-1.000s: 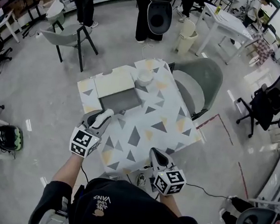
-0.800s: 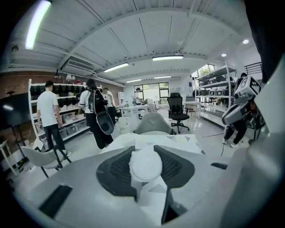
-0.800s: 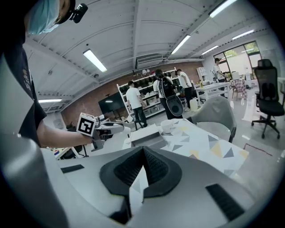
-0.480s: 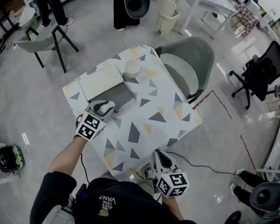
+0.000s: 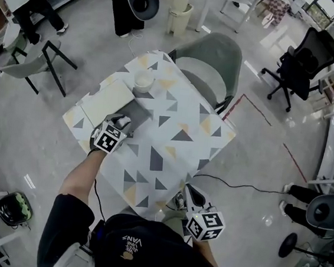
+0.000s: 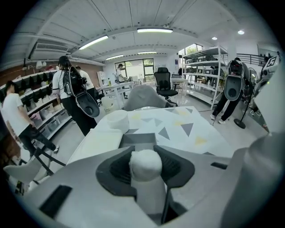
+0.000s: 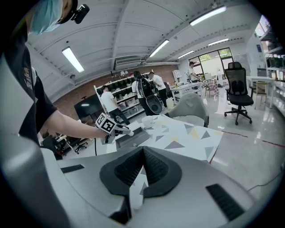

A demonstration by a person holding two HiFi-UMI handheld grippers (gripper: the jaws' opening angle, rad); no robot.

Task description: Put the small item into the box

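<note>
Triangle-patterned table carries grey box, cream lid, white bowl.

Square table clothed in grey and yellow triangles at centre, white round bowl near its upper corner, grey-green shell chair above, black office chair upper right, beige bin top centre, black floor cable lower right.

Workshop-style lab — storage shelves, office chair

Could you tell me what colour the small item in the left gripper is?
The item is white, clearest in the left gripper view.
</note>
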